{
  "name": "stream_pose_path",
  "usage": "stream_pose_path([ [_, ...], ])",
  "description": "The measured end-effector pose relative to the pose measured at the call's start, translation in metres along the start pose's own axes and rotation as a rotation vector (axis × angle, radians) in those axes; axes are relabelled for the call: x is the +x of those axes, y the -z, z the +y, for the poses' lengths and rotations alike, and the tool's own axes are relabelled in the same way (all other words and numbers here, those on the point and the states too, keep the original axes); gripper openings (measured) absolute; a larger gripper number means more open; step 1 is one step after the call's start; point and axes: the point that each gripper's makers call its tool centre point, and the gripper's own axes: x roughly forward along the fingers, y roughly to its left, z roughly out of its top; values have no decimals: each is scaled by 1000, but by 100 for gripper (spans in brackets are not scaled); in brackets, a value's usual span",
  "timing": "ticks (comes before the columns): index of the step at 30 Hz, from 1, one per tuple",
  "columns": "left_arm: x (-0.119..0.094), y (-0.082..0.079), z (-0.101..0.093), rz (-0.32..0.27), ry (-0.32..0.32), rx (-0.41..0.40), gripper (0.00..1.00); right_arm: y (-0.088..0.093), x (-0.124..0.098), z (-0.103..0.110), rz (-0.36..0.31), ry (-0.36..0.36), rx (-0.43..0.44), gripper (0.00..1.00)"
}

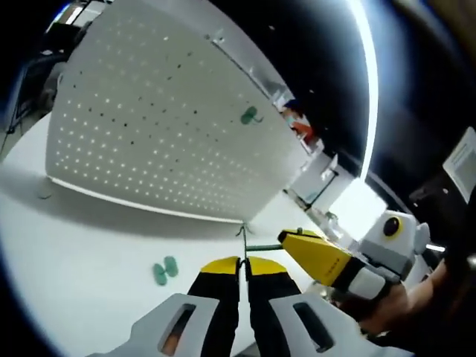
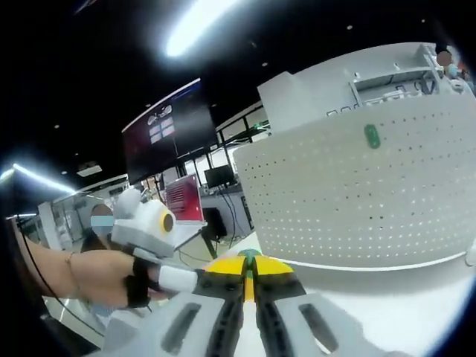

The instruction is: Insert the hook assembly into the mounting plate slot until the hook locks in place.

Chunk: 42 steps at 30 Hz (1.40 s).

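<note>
The white perforated mounting plate [image 1: 163,126] stands upright on the table, and one green hook base [image 1: 249,115] is fixed on its face. My left gripper [image 1: 242,262] is shut on a thin metal hook wire [image 1: 242,236] that rises between its yellow tips. A green bar [image 1: 264,247] runs from that wire to the right gripper [image 1: 297,242], which reaches in from the right. In the right gripper view, my right gripper [image 2: 249,262] is shut on a small green part [image 2: 249,254], in front of the plate [image 2: 357,201] and its green base [image 2: 372,135]. The left gripper [image 2: 216,266] meets it from the left.
A loose green piece [image 1: 165,270] lies on the white table [image 1: 89,245] left of my left jaws. White equipment and boxes [image 1: 320,178] stand behind the plate. A person's hand [image 2: 89,275] holds the left gripper, with monitors [image 2: 160,137] behind.
</note>
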Motion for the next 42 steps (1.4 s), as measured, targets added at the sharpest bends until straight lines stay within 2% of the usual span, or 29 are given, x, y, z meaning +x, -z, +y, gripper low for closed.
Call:
stream_pose_path([
  [3, -2, -2, 0, -5, 3, -32, 2, -2, 1, 2, -1, -9, -3, 0],
  [7, -5, -2, 1, -3, -10, -18, 2, -1, 4, 4, 21, -27, 9, 0],
  [15, -7, -2, 3, 13, -50, 71, 1, 3, 2, 6, 48, -35, 41, 1],
  [24, -5, -3, -2, 25, -78, 186, 1, 8, -3, 8, 92, -59, 54, 6],
  [31, -8, -10, 0, 12, -106, 218, 1, 3, -7, 12, 85, -72, 49, 8],
  [35, -9, -15, 2, 12, -138, 318, 1, 1, -7, 12, 80, -72, 55, 9],
  [42, -8, -19, -5, -4, -141, 404, 1, -5, -4, 10, 59, -67, 81, 9],
])
